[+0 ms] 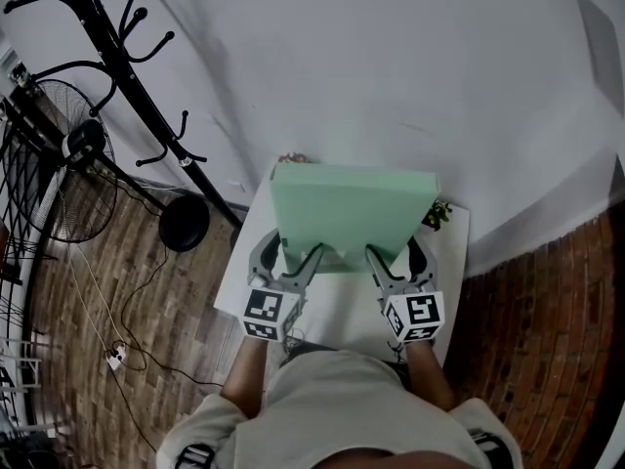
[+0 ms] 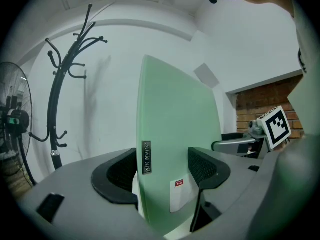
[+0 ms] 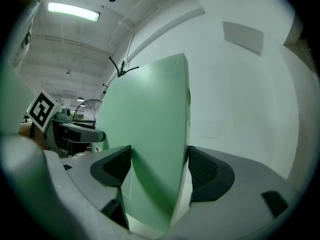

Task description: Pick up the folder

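Note:
A pale green folder [image 1: 352,213] is held up above a small white table [image 1: 454,237], tilted toward the wall. My left gripper [image 1: 298,262] is shut on the folder's near left edge, and my right gripper [image 1: 383,262] is shut on its near right edge. In the left gripper view the folder [image 2: 175,144] stands between the two black pads [image 2: 120,176], with a small metal label and a white sticker on it. The right gripper view shows the folder [image 3: 150,144] clamped between its pads [image 3: 207,171].
A black coat stand [image 1: 137,86] rises at the left, with a floor fan [image 1: 63,164] beside it. A cable and power strip [image 1: 115,358] lie on the wooden floor. Small plants [image 1: 437,215] sit on the table by the white wall. A brick wall [image 1: 547,330] stands at right.

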A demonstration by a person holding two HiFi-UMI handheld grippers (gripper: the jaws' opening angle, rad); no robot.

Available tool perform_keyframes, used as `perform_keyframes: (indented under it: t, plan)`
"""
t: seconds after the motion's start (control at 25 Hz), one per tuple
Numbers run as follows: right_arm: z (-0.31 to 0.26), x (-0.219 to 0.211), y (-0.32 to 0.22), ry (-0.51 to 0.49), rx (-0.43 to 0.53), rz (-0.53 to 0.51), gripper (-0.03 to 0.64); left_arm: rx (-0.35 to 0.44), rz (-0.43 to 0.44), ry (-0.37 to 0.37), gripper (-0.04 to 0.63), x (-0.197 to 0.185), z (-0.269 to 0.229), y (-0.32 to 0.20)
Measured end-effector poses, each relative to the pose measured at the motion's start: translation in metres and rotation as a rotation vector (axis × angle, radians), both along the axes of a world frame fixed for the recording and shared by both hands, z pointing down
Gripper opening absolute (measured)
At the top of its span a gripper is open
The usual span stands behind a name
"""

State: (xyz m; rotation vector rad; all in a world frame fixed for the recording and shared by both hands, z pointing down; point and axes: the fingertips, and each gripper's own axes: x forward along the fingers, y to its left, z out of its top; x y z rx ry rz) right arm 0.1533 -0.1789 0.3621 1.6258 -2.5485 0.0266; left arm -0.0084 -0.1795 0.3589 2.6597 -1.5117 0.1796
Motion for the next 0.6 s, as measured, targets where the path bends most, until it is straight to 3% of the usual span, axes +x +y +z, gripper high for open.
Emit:
perform_keyframes:
  t: [0.6]
  plan:
    - [0.0045,0.0005,0.0007,0.005,-0.017,0.0,0.353,-0.01,-0.001,-0.002,0.318,0.0003,0.0036,0.0009]
